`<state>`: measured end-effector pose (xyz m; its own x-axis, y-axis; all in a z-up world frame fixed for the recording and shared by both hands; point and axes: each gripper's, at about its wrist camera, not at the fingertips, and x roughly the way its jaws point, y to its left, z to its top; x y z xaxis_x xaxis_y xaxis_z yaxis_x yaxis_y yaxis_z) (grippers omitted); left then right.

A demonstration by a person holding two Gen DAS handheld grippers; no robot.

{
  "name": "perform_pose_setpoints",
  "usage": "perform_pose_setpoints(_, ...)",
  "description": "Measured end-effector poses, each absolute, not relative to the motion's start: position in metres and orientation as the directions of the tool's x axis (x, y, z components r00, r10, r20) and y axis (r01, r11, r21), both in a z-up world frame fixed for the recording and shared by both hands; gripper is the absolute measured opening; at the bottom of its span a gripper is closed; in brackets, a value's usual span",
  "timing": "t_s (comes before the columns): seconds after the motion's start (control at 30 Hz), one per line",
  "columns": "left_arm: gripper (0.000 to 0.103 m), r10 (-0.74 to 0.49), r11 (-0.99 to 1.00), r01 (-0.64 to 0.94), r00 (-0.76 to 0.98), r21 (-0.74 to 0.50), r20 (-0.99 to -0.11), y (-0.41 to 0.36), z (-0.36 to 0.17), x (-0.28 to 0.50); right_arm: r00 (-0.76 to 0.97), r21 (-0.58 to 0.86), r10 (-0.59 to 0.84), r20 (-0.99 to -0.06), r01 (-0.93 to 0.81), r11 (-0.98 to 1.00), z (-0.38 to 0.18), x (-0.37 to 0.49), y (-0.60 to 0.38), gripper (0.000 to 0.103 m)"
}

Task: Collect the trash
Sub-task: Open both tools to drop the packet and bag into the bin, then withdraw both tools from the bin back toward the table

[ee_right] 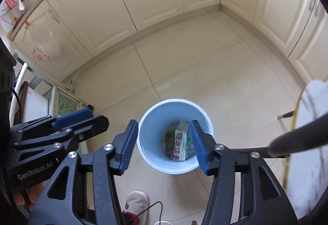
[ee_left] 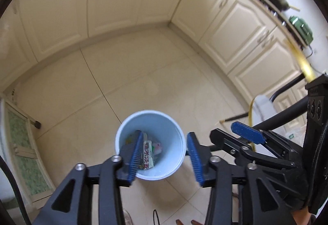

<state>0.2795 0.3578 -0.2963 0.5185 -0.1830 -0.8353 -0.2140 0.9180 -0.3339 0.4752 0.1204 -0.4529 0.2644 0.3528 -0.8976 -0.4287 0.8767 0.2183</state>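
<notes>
Trash, in the form of crumpled snack wrappers (ee_right: 178, 144), lies at the bottom of a pale blue plastic bin (ee_right: 147, 122) that stands on the tiled kitchen floor (ee_right: 205, 73) directly below both grippers. In the right wrist view the right gripper (ee_right: 163, 146) hangs over the bin with its blue ribbed pads (ee_right: 129, 147) spread wide and nothing between them; the bin's mouth sits in the gap between the fingers, the wrappers just inside the right-hand pad. In the left wrist view the left gripper (ee_left: 165, 158) is likewise spread apart and empty above the same bin (ee_left: 178, 155), with a white printed wrapper (ee_left: 148, 155) showing just beside its left-hand pad. The other gripper (ee_left: 248, 136) appears off to its right.

The wrappers look light, thin and soft, probably slick film that crumples and slides, so a firm pinch across a folded or bunched part would hold better than a flat edge. The bin looks light and fairly stiff, with smooth walls; its rim is the natural place to take hold, one pad inside and one outside. Judging by the bare floor ahead of the grippers and the wrappers already inside, collection seems well along. A slippered foot (ee_right: 136, 203) shows below the right gripper, near the bin.
</notes>
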Motion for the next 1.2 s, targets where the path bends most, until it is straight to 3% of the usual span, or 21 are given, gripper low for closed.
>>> perform_pose_setpoints(0.33, 0.063, -0.068, 0.947, -0.152, 0.765, -0.283, -0.641, 0.32, -0.133, 0.168, 0.462, 0.205, 0.458, -0.759, -0.498, 0.842, -0.289, 0.39, 0.102, 0.065)
perform_pose_setpoints(0.5, 0.078, -0.028, 0.968, -0.102, 0.865, -0.23, -0.501, 0.263, -0.067, 0.116, 0.588, 0.177, 0.464, -0.662, -0.48, 0.86, -0.205, 0.339, 0.067, 0.084)
perform_pose_setpoints(0.57, 0.088, -0.032, 0.974, -0.074, 0.892, -0.214, -0.452, 0.237, -0.049, 0.095, 0.638, 0.162, 0.459, -0.618, -0.468, 0.869, -0.177, 0.314, 0.049, 0.093)
perform_pose_setpoints(0.73, 0.102, -0.033, 0.985, -0.025, 0.944, -0.172, -0.33, 0.185, -0.008, 0.045, 0.743, 0.13, 0.418, -0.523, -0.415, 0.9, -0.112, 0.257, 0.004, 0.102)
perform_pose_setpoints(1.0, 0.102, -0.003, 0.995, -0.014, 0.986, -0.102, -0.167, 0.079, 0.015, -0.025, 0.876, 0.087, 0.323, -0.358, -0.313, 0.946, -0.02, 0.165, -0.067, 0.103)
perform_pose_setpoints(1.2, 0.102, 0.022, 0.999, -0.023, 0.999, -0.024, -0.046, 0.011, 0.004, -0.057, 0.936, 0.061, 0.255, -0.242, -0.248, 0.967, 0.027, 0.115, -0.107, 0.103)
